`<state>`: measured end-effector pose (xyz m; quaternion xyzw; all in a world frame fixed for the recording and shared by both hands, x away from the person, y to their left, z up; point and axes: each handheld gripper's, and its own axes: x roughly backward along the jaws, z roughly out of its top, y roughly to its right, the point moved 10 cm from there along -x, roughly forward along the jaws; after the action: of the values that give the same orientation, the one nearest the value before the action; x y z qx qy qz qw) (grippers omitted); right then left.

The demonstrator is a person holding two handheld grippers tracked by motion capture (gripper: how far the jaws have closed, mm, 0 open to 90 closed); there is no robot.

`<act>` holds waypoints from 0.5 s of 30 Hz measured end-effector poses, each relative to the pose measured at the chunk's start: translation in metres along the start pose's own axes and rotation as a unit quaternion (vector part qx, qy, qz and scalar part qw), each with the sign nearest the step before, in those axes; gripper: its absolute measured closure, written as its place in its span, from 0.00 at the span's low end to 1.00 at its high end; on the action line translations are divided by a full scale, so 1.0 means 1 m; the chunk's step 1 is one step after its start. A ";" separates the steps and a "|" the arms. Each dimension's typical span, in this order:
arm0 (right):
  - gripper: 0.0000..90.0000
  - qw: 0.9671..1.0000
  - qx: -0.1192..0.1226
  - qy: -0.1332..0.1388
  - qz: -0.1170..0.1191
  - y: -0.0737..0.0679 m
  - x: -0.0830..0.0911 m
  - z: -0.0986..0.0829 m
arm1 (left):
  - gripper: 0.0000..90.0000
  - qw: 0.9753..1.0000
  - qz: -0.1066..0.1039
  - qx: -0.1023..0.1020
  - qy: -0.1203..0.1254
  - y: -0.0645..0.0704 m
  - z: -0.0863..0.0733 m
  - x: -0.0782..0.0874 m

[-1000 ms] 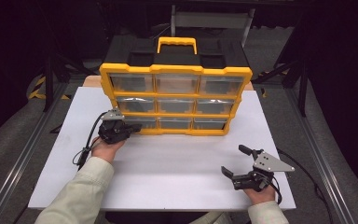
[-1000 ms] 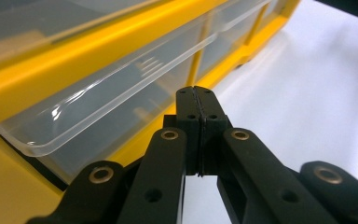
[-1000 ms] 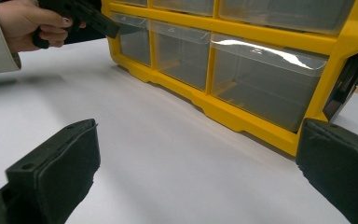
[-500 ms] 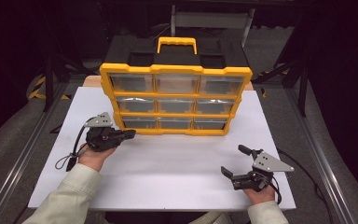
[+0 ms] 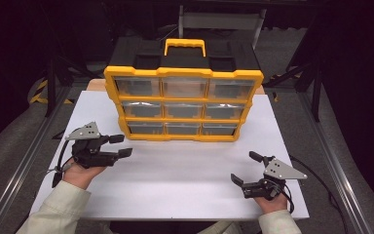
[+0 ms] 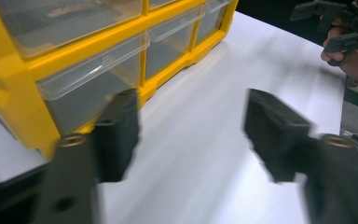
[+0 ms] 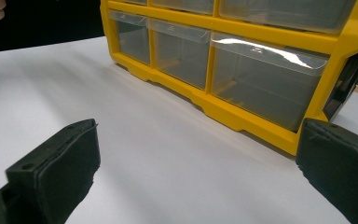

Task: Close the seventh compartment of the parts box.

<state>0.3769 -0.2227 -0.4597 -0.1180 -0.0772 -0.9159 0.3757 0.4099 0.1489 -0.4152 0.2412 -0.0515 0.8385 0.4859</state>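
Yellow organizer (image 5: 183,105) stands upright mid-table (9 clear drawers, all shut).

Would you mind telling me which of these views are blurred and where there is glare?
Left gripper view: the jaws and the white table are smeared with motion blur. Right gripper view: sharper, with a bright glare streak along the rim of a clear drawer of the yellow organizer. High view: evenly lit on the table, dark surroundings, both grippers crisp.

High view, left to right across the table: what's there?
Left gripper in the person's left hand, open → yellow plastic drawer organizer with clear drawers and a yellow handle → right gripper in the right hand, open.
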 end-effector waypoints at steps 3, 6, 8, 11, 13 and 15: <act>0.00 1.000 0.000 0.001 -0.001 0.000 0.000 0.001 | 0.13 1.000 0.006 0.000 0.014 -0.001 0.000 0.006; 0.00 1.000 0.001 0.000 0.001 0.000 0.000 0.002 | 0.08 1.000 0.006 0.001 0.022 -0.001 -0.003 0.013; 0.00 1.000 0.001 -0.001 0.001 0.001 0.001 0.001 | 0.06 1.000 0.007 -0.004 0.025 -0.001 -0.005 0.018; 0.00 1.000 0.001 0.001 0.000 0.001 0.001 0.002 | 0.06 0.999 0.008 -0.003 0.033 -0.001 -0.009 0.026; 0.00 1.000 0.002 0.001 -0.001 0.002 0.002 0.003 | 0.05 0.999 0.011 -0.004 0.040 -0.002 -0.013 0.031; 0.00 1.000 0.002 0.004 -0.001 0.003 0.003 0.004 | 0.05 0.999 0.013 0.001 0.050 -0.004 -0.018 0.037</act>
<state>0.3777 -0.2256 -0.4548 -0.1136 -0.0778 -0.9166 0.3754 0.3915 0.1857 -0.4147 0.1991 -0.0295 0.8556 0.4769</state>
